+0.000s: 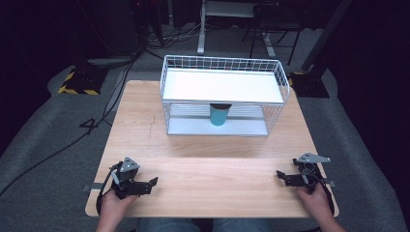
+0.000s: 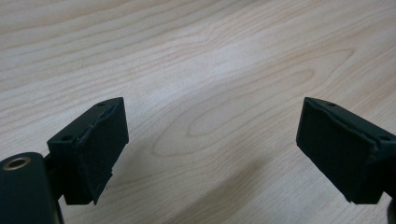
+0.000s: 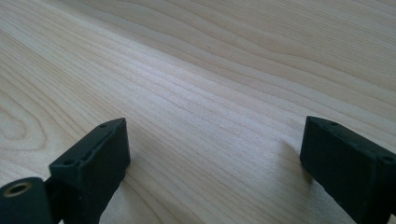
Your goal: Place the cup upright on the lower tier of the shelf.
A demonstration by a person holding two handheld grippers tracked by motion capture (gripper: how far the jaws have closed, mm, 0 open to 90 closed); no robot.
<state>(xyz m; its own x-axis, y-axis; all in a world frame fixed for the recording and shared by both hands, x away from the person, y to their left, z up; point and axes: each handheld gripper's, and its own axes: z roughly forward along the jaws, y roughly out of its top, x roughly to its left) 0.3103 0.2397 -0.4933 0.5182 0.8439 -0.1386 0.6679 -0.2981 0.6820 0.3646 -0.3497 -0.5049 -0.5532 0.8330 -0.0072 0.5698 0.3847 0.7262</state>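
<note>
From the high view, the person's hands rest at the near edge of the wooden desk (image 1: 208, 159), one at each corner. The left tool (image 1: 151, 182) points inward across the boards, and so does the right tool (image 1: 281, 175) — both lie low on the wood with nothing between their jaws. Well ahead of them stands a white wire rack (image 1: 223, 94) with a solid top shelf and a lower tray. A teal cup (image 1: 218, 115) stands upright on that lower tray, under the shelf and near its front edge, well apart from both tools. Its place at the open front of the rack looks handy for a reach from the near side.

In the left gripper view, the two black jaws stand spread, with bare wood grain between them and no object near.

In the right gripper view, the jaws are likewise spread wide over plain boards — the right-hand one throws a short shadow on the wood, so that tool seems to sit close to the surface, parked rather than working.
</note>
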